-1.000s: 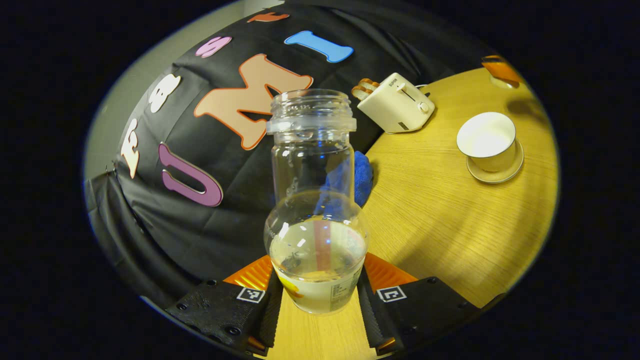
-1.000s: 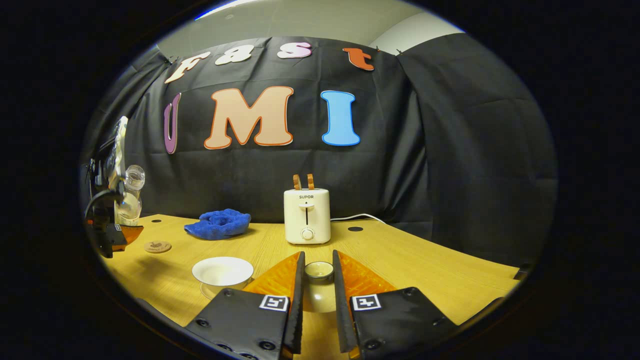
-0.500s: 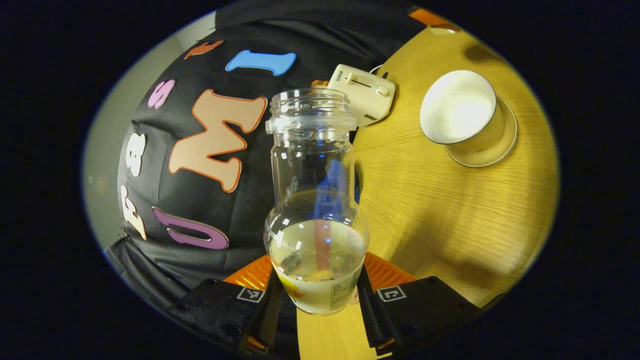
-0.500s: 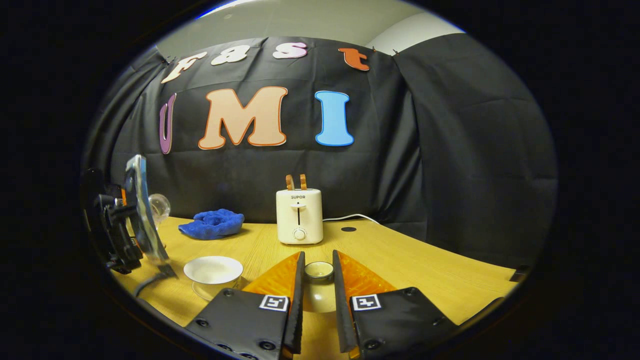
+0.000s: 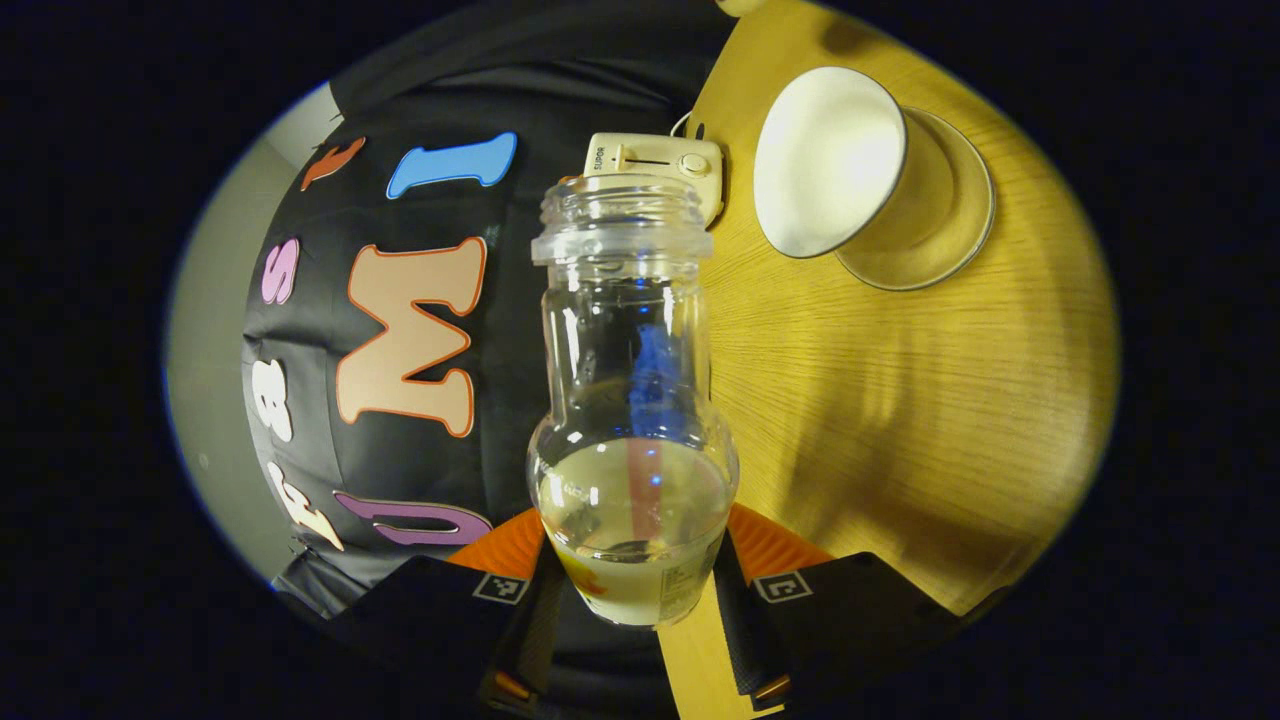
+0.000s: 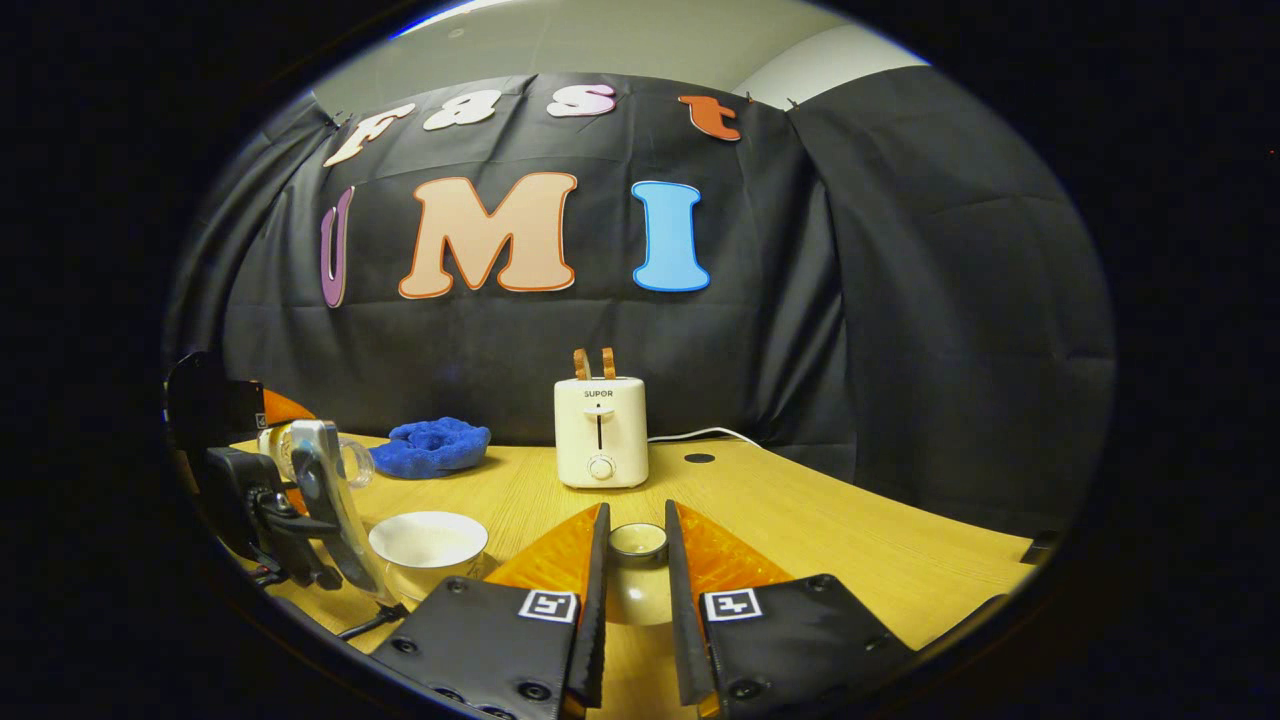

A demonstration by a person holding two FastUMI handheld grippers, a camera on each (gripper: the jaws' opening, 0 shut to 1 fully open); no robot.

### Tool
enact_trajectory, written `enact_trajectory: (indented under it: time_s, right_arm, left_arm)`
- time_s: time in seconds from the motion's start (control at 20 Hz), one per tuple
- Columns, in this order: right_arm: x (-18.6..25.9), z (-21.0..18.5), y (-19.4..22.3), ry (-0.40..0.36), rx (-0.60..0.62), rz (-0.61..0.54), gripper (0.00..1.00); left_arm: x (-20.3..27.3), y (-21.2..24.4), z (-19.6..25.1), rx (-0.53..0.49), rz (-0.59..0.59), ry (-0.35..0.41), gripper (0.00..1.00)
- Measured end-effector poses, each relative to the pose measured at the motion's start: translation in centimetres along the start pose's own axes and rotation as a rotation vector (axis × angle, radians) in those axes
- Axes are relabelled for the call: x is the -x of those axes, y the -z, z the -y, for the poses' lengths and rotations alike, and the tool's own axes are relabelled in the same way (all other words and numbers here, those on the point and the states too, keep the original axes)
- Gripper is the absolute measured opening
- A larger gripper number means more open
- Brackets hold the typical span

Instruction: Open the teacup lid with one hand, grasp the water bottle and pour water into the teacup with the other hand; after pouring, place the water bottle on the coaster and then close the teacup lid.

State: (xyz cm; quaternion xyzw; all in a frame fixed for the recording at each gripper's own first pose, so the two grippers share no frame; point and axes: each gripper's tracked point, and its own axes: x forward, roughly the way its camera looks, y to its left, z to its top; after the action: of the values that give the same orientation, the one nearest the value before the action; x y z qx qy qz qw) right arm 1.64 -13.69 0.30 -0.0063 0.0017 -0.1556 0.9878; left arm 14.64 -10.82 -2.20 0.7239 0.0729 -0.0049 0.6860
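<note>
A clear, uncapped water bottle [image 5: 625, 400] with some water in its base is clamped between the fingers of my left gripper [image 5: 632, 548]. It is tipped far over, with its mouth near the rim of the white teacup [image 5: 828, 160]. The cup stands open on its saucer [image 5: 940, 215] at the upper right of the left gripper view. In the right gripper view the bottle [image 6: 345, 462] lies almost level just left of the teacup [image 6: 428, 538]. My right gripper [image 6: 637, 522] is shut on the knob of the small round teacup lid [image 6: 638, 541], held above the table to the cup's right.
A cream toaster [image 6: 600, 432] with two slices of toast stands at the back of the wooden table [image 6: 800, 520]. A blue cloth [image 6: 432, 445] lies to its left. The toaster's cable [image 6: 700, 434] runs off to the right.
My left gripper has carried the bottle towards the teacup and tipped it much further over. The right gripper and lid have stayed almost still.
</note>
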Motion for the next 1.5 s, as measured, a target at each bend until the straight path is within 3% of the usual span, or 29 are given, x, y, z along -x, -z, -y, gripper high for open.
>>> enact_trajectory:
  time_s: [0.7, 1.5]
  right_arm:
    - [0.0, 0.0, 0.0, -0.001, 0.000, 0.002, 0.32]
    - [0.0, 0.1, 0.1, -0.002, 0.000, 0.001, 0.33]
  left_arm:
    - [0.2, -1.3, -3.0, -0.242, 0.026, -0.069, 0.66]
    - [0.4, -1.7, -5.9, -0.376, 0.019, -0.103, 0.66]
